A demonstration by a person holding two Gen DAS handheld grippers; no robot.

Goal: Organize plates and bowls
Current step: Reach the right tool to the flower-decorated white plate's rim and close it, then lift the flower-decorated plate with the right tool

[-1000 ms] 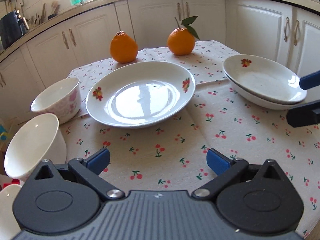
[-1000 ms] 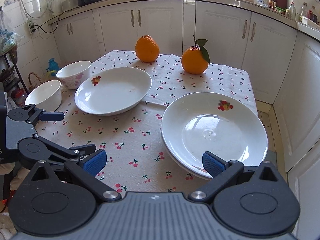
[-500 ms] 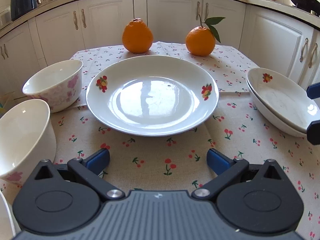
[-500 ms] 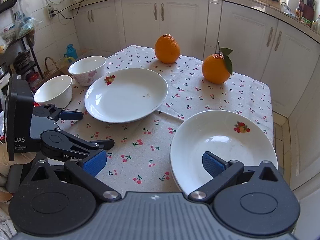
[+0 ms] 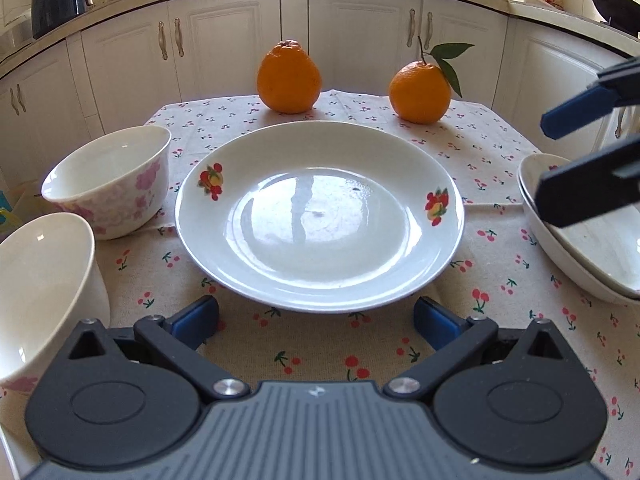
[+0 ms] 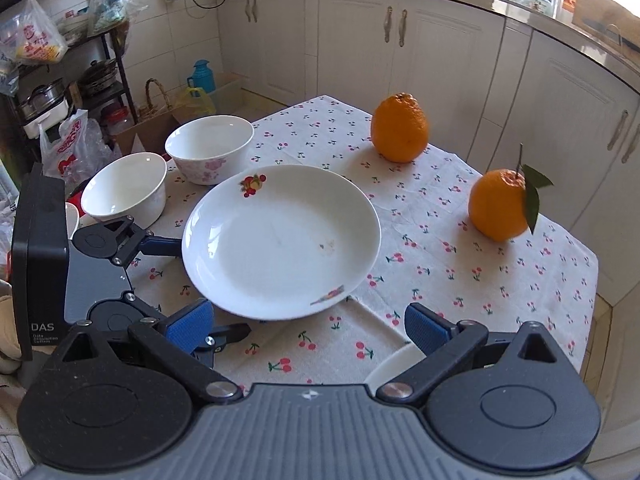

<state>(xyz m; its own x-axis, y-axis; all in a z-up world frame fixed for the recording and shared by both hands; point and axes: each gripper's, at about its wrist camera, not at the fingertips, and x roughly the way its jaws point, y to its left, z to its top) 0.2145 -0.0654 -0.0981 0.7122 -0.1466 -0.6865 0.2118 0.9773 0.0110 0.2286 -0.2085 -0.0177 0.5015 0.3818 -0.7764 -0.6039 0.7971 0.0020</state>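
With both sets of tongs apart, the left gripper [image 5: 316,316] lines up on the single plate [image 5: 320,216], which next needs its near rim pinched.

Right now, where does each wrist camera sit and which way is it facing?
Left wrist: low behind the open left gripper, facing the single plate, the oranges and cabinets; the right gripper's fingers enter at right.
Right wrist: higher, behind the open right gripper, looking down-left across the table; the left gripper shows at left.
Shared: plate, two bowls, both oranges.
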